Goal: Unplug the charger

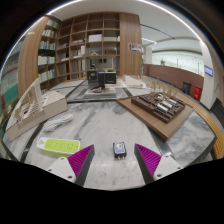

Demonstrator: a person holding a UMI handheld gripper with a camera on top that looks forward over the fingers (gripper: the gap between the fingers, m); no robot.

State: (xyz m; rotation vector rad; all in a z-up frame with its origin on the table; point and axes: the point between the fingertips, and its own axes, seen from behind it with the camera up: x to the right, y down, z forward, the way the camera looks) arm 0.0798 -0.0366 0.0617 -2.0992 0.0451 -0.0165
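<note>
Your claw [114,160] is open, pads [80,157] spread wide, nothing held. Between the fingers, just ahead on the marble table [100,125], sits the charger [119,149], centred, so your approach runs straight forward and down.

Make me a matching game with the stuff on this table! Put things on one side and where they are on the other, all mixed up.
Things:
1. small black charger
2. yellow-green object
3. dark tray on the wooden board
4. bookshelves

Places:
A. against the far wall, beyond the table
B. between the open fingers of the hand-held gripper, touching neither
C. beside the left finger, on the marble table
D. ahead and to the right of the fingers

Pairs: 1-B, 2-C, 3-D, 4-A
</note>
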